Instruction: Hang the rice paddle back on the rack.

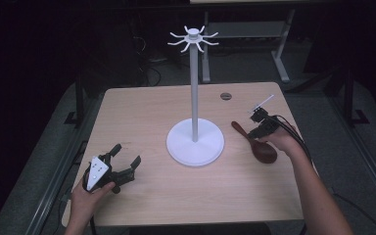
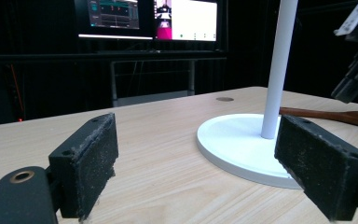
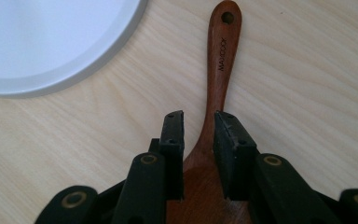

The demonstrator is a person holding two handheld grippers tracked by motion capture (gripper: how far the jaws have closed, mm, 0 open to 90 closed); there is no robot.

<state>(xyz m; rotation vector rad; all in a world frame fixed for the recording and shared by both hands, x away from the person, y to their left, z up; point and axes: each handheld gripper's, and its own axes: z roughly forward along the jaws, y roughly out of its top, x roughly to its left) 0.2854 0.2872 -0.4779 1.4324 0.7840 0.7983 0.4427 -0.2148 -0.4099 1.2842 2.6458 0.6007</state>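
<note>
Black padded jaws of the right gripper (image 3: 199,122) stand slightly parted, straddling the dark brown wooden spoon (image 3: 220,70) without clearly pinching it. Its handle reads "MAXCOOK". The left gripper (image 1: 125,158) gapes wide, empty.

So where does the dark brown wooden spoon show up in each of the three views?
High view: the dark brown wooden spoon lies right of centre on the table, beside the white round stand base.
Left gripper view: its handle lies at the right edge, behind the base.
Right gripper view: centre, running up from between the jaws.
Shared landmark: the white base, top left in the right gripper view.
</note>
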